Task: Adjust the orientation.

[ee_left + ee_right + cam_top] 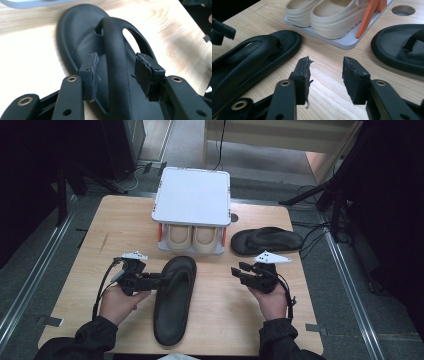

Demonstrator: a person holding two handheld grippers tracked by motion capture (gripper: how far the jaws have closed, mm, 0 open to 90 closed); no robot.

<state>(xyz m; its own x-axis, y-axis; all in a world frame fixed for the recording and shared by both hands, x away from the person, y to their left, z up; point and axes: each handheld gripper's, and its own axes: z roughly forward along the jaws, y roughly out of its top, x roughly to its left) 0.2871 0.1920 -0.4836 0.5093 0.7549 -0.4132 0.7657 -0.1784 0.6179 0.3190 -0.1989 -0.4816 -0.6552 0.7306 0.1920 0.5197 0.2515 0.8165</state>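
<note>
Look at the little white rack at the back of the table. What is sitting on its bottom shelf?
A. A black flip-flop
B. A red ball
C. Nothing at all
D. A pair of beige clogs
D, because two beige clogs sit side by side under the white rack, while both black flip-flops, the near one and the far one, lie out on the wooden table.

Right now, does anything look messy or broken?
Yes. The two black flip-flops are apart: one points at the rack, the other lies sideways beside it. The right hand-held gripper has a frayed pad.
</note>
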